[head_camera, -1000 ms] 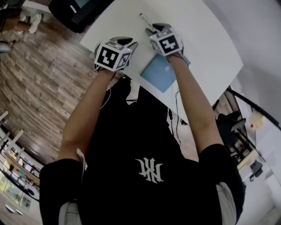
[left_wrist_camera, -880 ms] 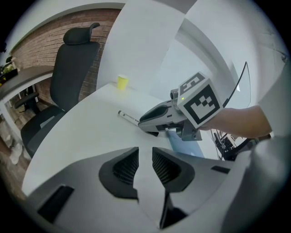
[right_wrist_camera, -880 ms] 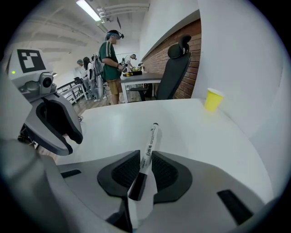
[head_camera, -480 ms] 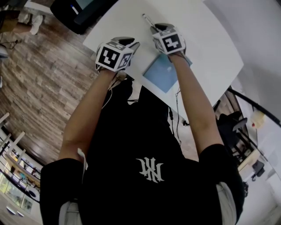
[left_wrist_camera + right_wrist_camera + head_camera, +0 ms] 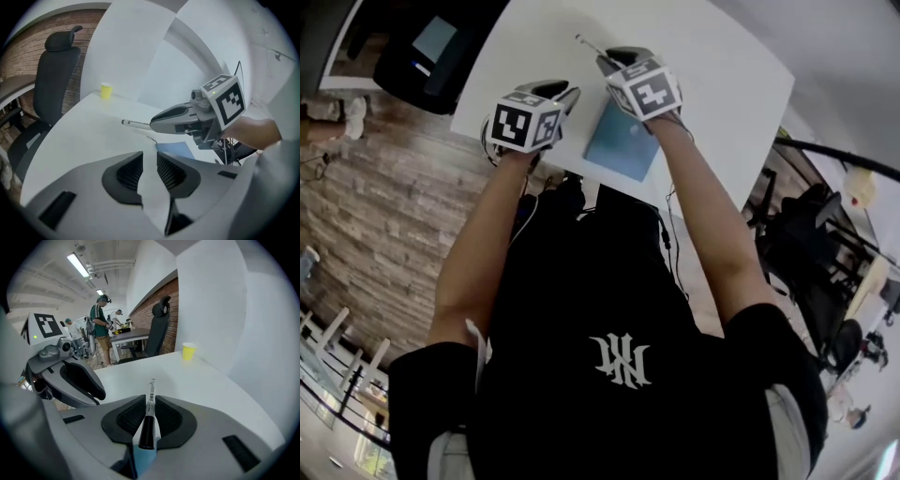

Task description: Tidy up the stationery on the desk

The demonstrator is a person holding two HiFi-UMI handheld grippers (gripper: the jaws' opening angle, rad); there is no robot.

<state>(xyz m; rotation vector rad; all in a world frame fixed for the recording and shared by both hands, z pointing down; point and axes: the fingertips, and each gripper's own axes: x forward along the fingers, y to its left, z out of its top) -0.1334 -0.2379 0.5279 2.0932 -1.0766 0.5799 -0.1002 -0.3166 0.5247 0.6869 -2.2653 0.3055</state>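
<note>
Upper centre of the head view, one white desk (image 5: 717, 89), two grippers, right gripper (image 5: 149, 416) just closed, pinching one marker pen (image 5: 151, 397), one blue notebook (image 5: 619, 145) beneath it, left gripper (image 5: 150, 171) spread, empty, one yellow cup (image 5: 106, 90) upper left.

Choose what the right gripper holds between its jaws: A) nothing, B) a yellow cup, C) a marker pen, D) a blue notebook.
C: in the right gripper view the right gripper has just been closing its jaws, and they now press on the marker pen.
</note>
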